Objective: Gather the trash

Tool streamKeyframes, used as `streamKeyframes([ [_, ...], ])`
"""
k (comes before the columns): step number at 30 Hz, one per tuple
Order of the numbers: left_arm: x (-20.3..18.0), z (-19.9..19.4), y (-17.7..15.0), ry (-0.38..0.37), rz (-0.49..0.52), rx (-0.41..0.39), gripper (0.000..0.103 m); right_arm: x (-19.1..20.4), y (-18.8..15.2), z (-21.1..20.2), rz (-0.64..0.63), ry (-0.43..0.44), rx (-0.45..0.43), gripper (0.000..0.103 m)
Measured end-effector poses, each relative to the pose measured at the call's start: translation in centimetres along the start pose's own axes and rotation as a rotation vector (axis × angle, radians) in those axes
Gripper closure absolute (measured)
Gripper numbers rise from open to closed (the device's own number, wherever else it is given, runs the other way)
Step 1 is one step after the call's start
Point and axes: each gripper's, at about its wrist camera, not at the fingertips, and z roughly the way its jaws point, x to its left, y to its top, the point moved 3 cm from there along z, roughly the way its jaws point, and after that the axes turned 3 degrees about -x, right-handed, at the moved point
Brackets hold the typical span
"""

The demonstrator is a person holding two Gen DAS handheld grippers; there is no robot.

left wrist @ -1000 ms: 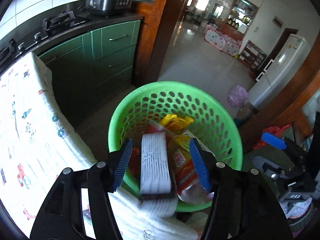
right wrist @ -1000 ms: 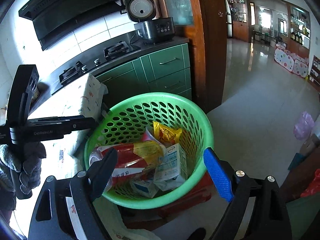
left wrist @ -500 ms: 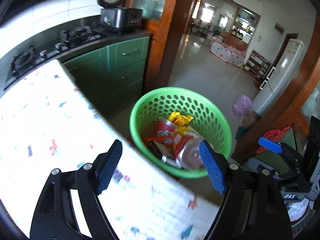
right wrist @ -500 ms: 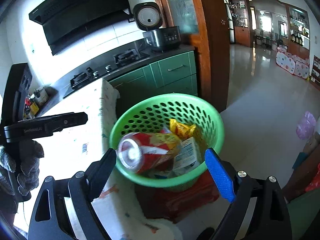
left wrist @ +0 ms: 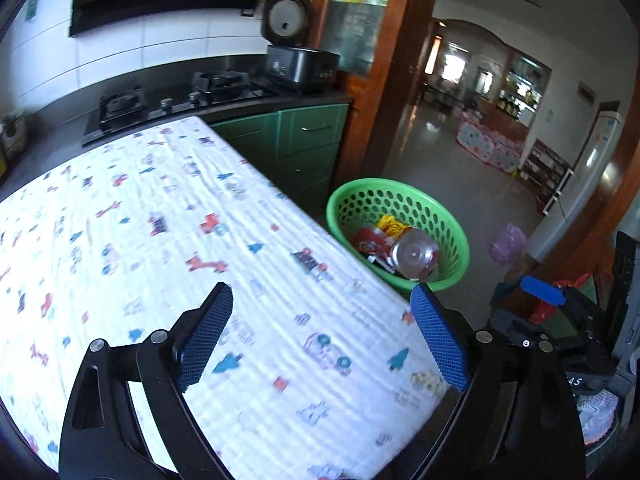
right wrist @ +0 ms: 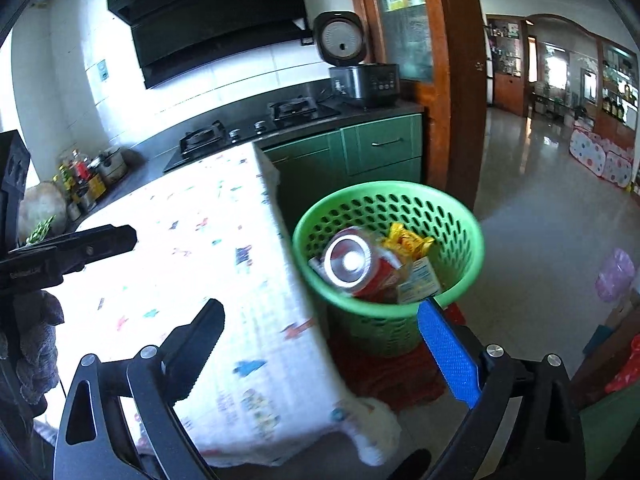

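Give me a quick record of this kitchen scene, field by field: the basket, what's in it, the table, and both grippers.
basket: green basket, on the floor beside the table
contents: red can, yellow wrapper, white carton
table: patterned cloth, nothing on the visible part
left gripper: opening, nothing between its fingers
right gripper: opening, nothing between its fingers

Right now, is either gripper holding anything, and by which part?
Nothing is held. The left gripper and right gripper are both opening, empty, above the patterned white tablecloth.
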Motion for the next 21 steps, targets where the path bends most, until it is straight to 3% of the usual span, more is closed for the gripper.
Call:
streamKeyframes([
  [6, 1.5, -4.2, -2.3, 0.116, -0.009, -0.041, 0.009, 2.8, -1.1, -1.5, -0.020, 0.032, -0.009, 0.008],
  [12, 2.5, -8.2, -4.4, 0.199, -0.040, -0.084, 0.006, 5.3, -2.5, -3.0, -0.104, -0.011, -0.016, 0.008],
  [17, 2.6, -10.4, -6.6, 0.251, -0.047, -0.080, 0.005, 6.3, -3.6, -4.0, -0.110, 0.009, -0.022, 0.007],
  [21, 3.0, -11.8, -8.7, 0.245, -0.094, -0.084, 0.005, 7.1, -4.7, -4.8, -0.119, 0.020, -0.024, 0.007],
])
